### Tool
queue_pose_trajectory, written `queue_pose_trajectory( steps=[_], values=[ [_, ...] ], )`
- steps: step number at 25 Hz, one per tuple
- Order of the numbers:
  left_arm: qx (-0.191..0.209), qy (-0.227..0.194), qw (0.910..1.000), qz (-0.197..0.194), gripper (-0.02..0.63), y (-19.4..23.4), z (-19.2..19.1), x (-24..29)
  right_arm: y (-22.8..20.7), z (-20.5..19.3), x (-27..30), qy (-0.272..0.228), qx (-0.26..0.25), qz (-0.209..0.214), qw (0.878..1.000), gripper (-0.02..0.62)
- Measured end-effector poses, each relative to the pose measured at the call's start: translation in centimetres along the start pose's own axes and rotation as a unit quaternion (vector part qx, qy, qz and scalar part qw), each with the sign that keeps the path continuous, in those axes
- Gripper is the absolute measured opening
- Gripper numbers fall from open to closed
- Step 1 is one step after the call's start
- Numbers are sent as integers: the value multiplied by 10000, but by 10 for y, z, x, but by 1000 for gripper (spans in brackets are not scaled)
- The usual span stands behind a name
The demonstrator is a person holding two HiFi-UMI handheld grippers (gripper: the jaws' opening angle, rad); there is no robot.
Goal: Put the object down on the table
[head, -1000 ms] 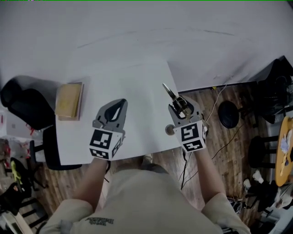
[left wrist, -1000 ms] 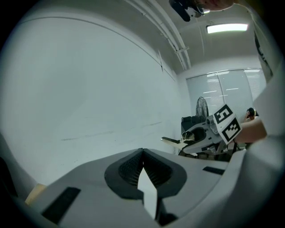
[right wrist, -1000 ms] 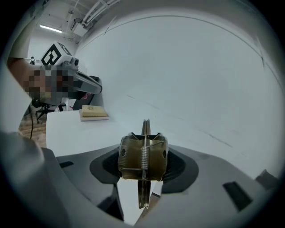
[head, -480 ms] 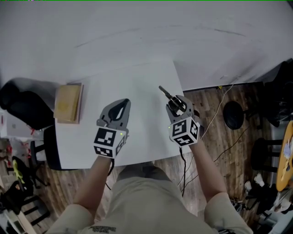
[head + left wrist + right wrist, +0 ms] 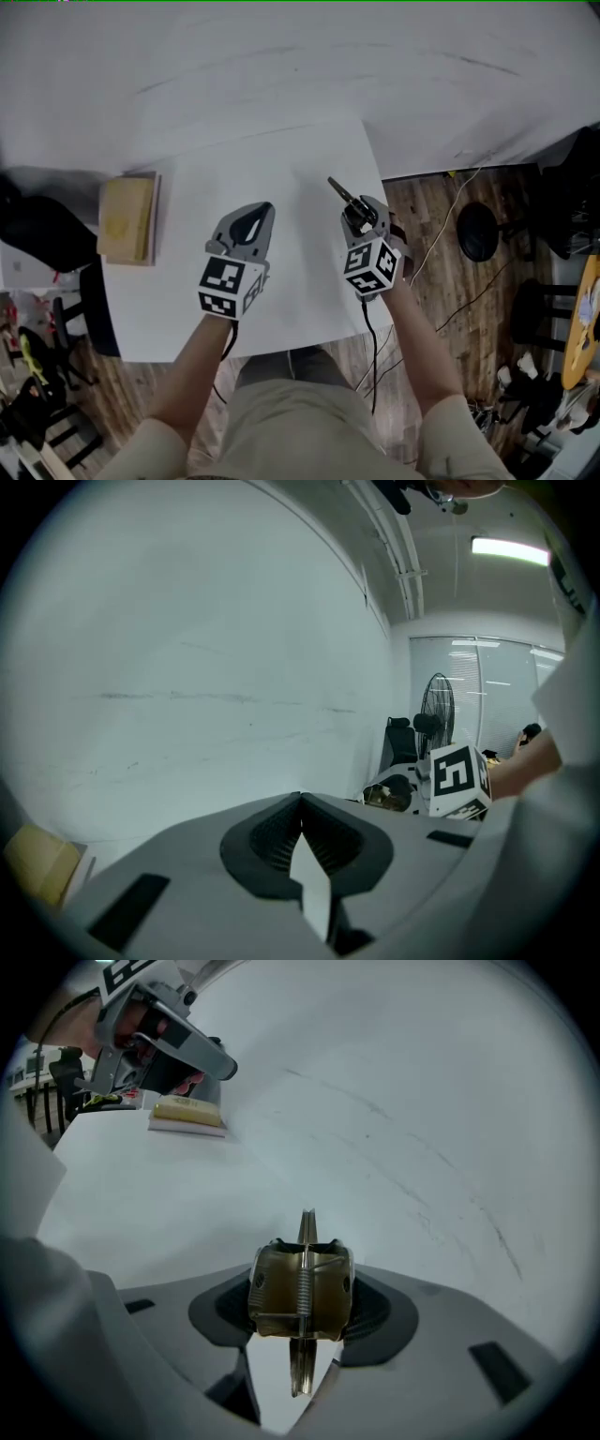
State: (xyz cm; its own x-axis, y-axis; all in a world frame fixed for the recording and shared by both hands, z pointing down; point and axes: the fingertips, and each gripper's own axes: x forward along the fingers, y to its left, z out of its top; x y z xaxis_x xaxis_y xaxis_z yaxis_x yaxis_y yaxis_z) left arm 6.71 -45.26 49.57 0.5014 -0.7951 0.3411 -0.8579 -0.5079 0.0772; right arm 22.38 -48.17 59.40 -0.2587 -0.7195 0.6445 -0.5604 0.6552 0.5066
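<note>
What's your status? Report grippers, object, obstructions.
Left gripper shut, empty. Right gripper shut on metal spring clip, over table, not released. Tan block far left, clear of drop spot.

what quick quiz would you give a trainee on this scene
1. True or false: the left gripper has a thing between its fingers.
2. Which gripper holds the metal spring tool? A left, B right.
3. Fill in: in the head view, the tan block lies at the table's ___ edge.
Key: 1 false, its fingers are together and empty; 2 B, the right gripper; 3 left.
</note>
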Motion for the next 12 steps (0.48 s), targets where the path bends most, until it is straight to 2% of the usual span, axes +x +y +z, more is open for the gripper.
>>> queue_pose_trajectory(
  steps=[5,12],
  values=[
    [-210,200,9996,-65,21,15,-28,22,11,-13,35,339,-87,-25,9994,227],
    [-504,490,9974,-185,21,28,-63,48,20,-21,72,508,-162,-159,9985,229]
  ],
)
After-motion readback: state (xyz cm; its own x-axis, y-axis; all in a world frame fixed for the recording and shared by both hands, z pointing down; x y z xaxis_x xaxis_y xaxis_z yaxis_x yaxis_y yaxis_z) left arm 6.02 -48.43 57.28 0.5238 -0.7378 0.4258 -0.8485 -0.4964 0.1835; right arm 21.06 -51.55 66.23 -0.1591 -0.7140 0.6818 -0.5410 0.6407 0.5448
